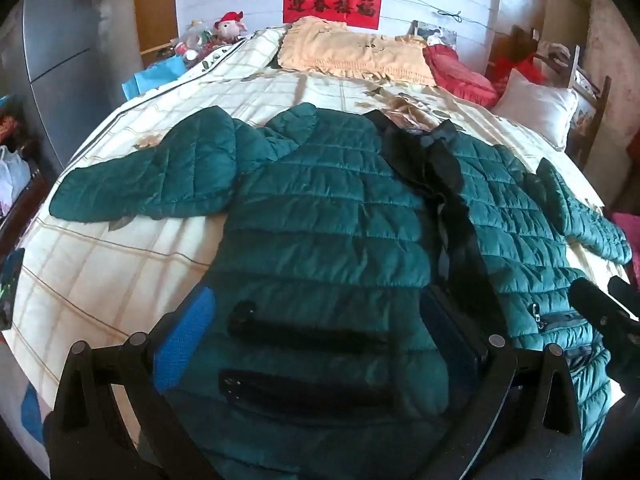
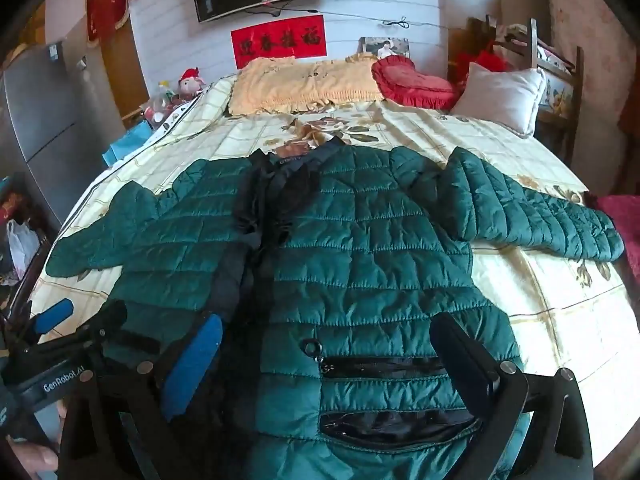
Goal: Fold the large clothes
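Note:
A dark green quilted jacket (image 1: 332, 208) (image 2: 372, 248) lies front up on the bed, both sleeves spread out sideways and a black placket running down its middle. My left gripper (image 1: 320, 336) hovers open over the jacket's lower left panel and its black zip pockets, one blue pad (image 1: 184, 340) near the side hem. My right gripper (image 2: 332, 360) is open above the lower right panel and its zip pocket (image 2: 384, 364). Neither gripper's pads press on the fabric. In the right wrist view the left gripper (image 2: 84, 316) shows at the lower left, with a hand (image 2: 32, 456) under it.
The bed (image 1: 120, 264) has a cream checked floral cover. At its head lie a yellow pillow (image 2: 304, 84), a red heart cushion (image 2: 412, 80) and a white pillow (image 2: 500, 100). A grey fridge (image 1: 60, 52) stands on the left, a wooden frame (image 2: 556, 64) on the right.

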Available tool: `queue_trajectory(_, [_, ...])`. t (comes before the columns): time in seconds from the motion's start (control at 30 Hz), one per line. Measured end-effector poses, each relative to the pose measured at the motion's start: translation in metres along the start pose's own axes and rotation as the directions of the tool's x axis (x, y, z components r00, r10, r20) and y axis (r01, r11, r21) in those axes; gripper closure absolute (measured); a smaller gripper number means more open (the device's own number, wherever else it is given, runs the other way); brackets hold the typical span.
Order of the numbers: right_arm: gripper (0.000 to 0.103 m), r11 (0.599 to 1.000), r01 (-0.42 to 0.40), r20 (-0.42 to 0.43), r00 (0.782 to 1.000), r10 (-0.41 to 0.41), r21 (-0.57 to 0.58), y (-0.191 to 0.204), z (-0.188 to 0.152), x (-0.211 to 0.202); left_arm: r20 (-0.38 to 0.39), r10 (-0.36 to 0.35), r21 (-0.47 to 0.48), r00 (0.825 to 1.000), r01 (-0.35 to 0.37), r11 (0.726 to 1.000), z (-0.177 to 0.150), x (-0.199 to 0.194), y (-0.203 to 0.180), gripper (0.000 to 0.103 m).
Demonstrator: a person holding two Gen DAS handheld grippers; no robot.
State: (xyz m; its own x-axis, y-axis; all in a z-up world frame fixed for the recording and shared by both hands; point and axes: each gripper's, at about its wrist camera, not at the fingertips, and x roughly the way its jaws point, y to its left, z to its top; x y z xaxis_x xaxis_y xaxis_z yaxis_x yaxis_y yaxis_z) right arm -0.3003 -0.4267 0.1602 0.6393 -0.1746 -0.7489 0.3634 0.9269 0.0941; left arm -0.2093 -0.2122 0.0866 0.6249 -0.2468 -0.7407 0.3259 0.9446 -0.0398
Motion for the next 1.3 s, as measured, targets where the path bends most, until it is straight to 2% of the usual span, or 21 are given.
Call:
queue_trajectory(0.2, [0.0,1.0,0.006,-0.001,1.0,-0.006,-0.016,0.001,0.008,0.006,-0.004,-0.012,0.001,1.0,0.012,1.0,-0.002,-0.001,-0.003,0.001])
queue_trajectory(0.3, [0.0,1.0,0.015,0.006,1.0,-0.015,-0.028,0.003,-0.002,0.001,-0.002,-0.011,0.0,1.0,0.011,1.0,-0.002,-0.001,-0.003,0.001])
queue_trajectory(0.57, [0.0,1.0,0.002,0.004,1.0,-0.002,0.008,0.002,0.0,0.002,-0.004,-0.01,0.004,1.0,0.01,1.0,-0.003,-0.001,-0.003,0.001])
queue_trajectory(0.87, [0.0,1.0,0.007,-0.034,0.999,-0.007,0.006,0.003,0.001,0.007,-0.012,-0.008,0.006,1.0,0.008,1.0,-0.006,0.001,-0.004,0.001])
queue_trajectory(0.97, [0.0,1.0,0.015,0.013,1.0,-0.015,-0.007,0.005,0.0,0.007,-0.014,-0.006,0.004,1.0,0.006,1.0,-0.006,0.003,-0.005,0.001])
queue_trajectory(1.3, [0.0,1.0,0.004,0.011,1.0,-0.004,-0.001,0.007,0.006,0.009,-0.003,-0.001,-0.004,1.0,0.001,1.0,-0.002,0.005,-0.003,0.001])
